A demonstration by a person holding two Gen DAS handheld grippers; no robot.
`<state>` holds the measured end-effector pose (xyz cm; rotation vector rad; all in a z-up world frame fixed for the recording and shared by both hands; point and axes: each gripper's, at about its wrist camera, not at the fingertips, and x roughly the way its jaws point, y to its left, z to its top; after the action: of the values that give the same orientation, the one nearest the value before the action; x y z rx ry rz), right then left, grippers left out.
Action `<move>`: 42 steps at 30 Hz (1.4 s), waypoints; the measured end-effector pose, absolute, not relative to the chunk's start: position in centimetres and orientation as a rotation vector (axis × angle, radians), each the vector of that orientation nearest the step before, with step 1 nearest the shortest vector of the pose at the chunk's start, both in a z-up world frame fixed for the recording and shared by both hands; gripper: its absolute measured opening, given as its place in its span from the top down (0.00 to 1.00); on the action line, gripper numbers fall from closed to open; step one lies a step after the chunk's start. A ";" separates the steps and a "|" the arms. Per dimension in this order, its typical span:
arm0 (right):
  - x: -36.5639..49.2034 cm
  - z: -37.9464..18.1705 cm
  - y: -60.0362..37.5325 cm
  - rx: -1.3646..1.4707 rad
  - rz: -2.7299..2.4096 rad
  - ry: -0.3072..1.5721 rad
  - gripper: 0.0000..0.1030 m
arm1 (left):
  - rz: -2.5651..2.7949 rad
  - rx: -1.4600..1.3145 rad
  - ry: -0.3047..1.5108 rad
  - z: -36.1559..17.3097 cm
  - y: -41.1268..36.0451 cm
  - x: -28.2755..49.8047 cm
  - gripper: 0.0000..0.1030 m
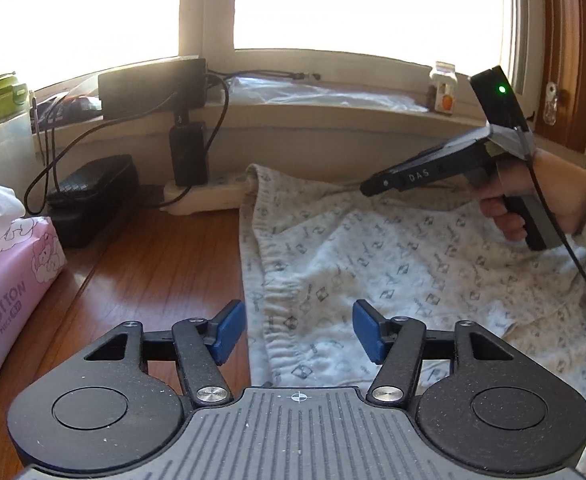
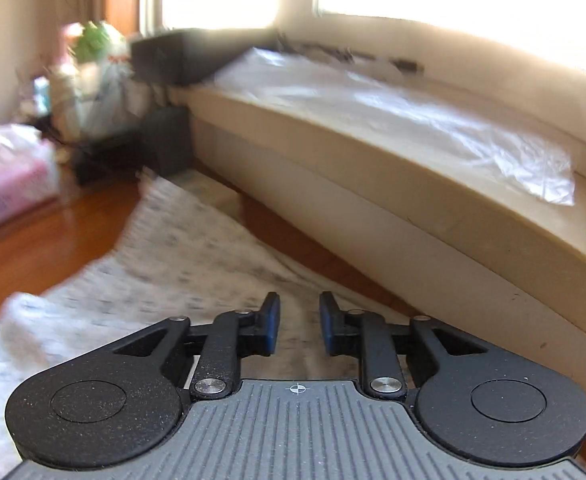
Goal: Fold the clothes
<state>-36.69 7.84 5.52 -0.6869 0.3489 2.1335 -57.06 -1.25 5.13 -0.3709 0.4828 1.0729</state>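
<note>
Left fingers: the blue pads [image 1: 229, 332] of the left gripper [image 1: 299, 332] stand well apart, released, with nothing pressed between them; the hemmed edge of the garment lies on the counter below the gap.
Right fingers: the blue pads [image 2: 271, 322] of the right gripper [image 2: 299, 322] stand a narrow gap apart, and no cloth shows pinched between them; the garment lies below and ahead of them. The right wrist view is blurred, so whether the tips touch the fabric cannot be told.
Right gripper from the left wrist view: the right gripper [image 1: 373, 188] is held by a hand [image 1: 533, 196] in a pale sleeve over the far right part of the cloth, pointing left, with a green light on its upright black block; its fingers are edge-on here.
Garment: a pale garment [image 1: 393, 264] with a small grey repeating print is spread over the wooden counter [image 1: 165, 276], its ribbed hem running along its left edge, its far end near the wall below the window ledge.
Left of the garment: a pink tissue pack [image 1: 9, 296] with a white tissue sticking up, a black case [image 1: 93, 196], and a white power strip [image 1: 205, 196] with a black adapter plugged in.
Further out: a bottle with a green lid [image 1: 3, 120] at far left, a black box [image 1: 153, 84] on the ledge, and clear plastic sheeting [image 2: 413, 120] along the ledge under the bright windows.
</note>
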 end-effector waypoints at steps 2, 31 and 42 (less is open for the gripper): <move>-37.0 6.4 5.9 -0.697 2.194 0.327 0.69 | 1.036 -0.385 0.475 5.1 -0.4 -56.8 0.66; -43.8 4.1 -7.1 -0.848 2.419 0.246 0.69 | 1.081 -0.366 0.502 4.3 -4.9 -60.6 0.66; -43.1 3.8 -8.9 -0.808 2.433 0.186 0.63 | 1.045 -0.394 0.605 3.3 -3.7 -59.5 0.77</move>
<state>-43.06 -8.94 3.78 -0.8077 0.1865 2.4328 -59.48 -3.71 3.29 -0.3939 0.6055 1.0453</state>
